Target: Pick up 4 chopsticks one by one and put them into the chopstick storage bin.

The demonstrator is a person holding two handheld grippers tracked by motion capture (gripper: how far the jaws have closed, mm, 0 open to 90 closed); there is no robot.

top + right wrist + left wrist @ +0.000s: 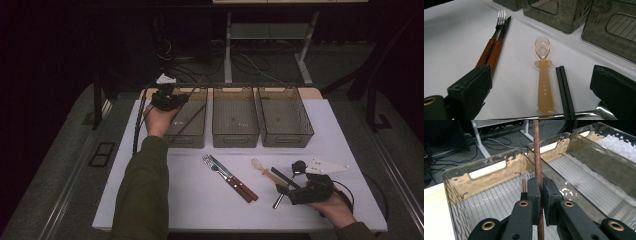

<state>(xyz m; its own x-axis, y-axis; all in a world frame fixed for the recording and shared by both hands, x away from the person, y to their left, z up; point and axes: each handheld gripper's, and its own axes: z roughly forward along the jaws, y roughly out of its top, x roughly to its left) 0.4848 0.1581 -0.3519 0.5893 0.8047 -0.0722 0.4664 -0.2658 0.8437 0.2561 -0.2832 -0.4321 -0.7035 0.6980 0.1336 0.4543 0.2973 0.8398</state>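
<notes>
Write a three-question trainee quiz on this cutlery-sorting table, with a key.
1. True or false: the left gripper is shut on a brown chopstick above the left bin.
2. How many clear bins stand in the row at the far side of the table?
3. Which lies between the right gripper fingers on the table? A) the fork B) the orange spoon C) the knife

Key
1. True: the pads press on the chopstick, which stands over that bin.
2. Three, side by side.
3. B: the spoon lies beside the black chopsticks, with the fingers wide apart on either side and not touching it.
</notes>
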